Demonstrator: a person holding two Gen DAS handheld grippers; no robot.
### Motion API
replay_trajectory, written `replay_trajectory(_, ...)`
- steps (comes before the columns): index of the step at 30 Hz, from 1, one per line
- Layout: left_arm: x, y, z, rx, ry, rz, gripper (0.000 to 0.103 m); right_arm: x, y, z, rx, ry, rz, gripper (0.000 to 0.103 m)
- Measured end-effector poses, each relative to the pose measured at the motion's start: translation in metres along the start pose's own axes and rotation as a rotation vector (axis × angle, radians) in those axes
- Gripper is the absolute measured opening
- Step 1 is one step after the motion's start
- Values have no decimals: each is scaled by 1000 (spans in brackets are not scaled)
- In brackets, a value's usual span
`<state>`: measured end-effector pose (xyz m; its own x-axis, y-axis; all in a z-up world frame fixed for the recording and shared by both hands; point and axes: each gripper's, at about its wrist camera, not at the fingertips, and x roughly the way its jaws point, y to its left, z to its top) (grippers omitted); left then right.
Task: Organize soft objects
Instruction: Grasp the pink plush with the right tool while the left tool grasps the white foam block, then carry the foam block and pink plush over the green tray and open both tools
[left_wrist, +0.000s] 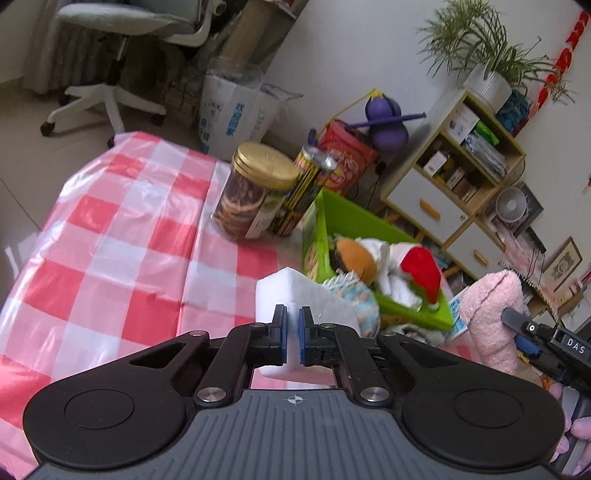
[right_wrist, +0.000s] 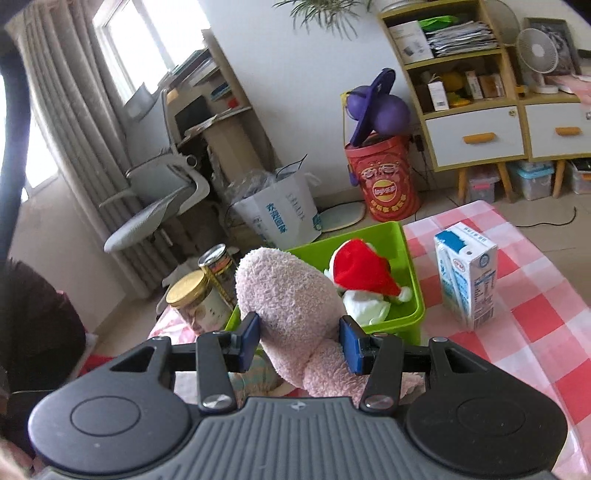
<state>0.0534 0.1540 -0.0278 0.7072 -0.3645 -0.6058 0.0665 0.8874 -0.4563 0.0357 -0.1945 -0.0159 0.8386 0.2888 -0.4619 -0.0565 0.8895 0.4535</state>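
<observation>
Pinching a fluffy pink plush (right_wrist: 291, 314), right tool (right_wrist: 300, 341) seemingly dents it.

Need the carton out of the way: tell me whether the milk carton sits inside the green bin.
No, the milk carton stands upright on the checkered cloth beside the green bin.

Red-and-white checked tablecloth (left_wrist: 110, 229) under cookie jar (left_wrist: 255, 192), tall can (left_wrist: 306, 188), green bin (right_wrist: 410, 258), milk carton (right_wrist: 467, 280).
</observation>
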Motion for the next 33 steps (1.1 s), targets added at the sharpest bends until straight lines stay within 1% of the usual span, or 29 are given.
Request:
replay_trajectory(6, -13, -12, 15, -17, -68, -4, 0, -3, -4, 11, 10, -24, 2, 30)
replay_trajectory(8, -15, -22, 22, -5, -95, -11, 0, -2, -4, 16, 4, -35, 4, 30)
replay_trajectory(12, -4, -47, 43, 48, -132, 13, 0, 10, -1, 26, -17, -34, -7, 30)
replay_trajectory(16, 23, -79, 68, 133, -168, 56, 0, 29, 4, 39, -71, -32, -34, 30)
replay_trajectory(18, 39, -97, 77, 190, -183, 79, 0, 39, 2, 43, -71, -22, -33, 30)
replay_trajectory(22, 76, -130, 85, 325, -215, 141, 0, 62, -6, 50, -64, 15, -28, 30)
replay_trajectory(24, 95, -140, 87, 373, -219, 168, 0, 72, -9, 48, -70, 33, -29, 30)
replay_trajectory(26, 115, -146, 87, 412, -213, 193, 0, 82, -11, 47, -89, 57, -30, 30)
replay_trajectory(28, 136, -149, 85, 450, -190, 217, 1, 93, -13, 45, -113, 81, -30, 30)
replay_trajectory(32, 176, -153, 77, 535, -126, 281, 1, 112, -14, 39, -150, 147, 20, 30)
replay_trajectory(33, 183, -152, 75, 551, -115, 287, 1, 116, -14, 38, -162, 162, 28, 30)
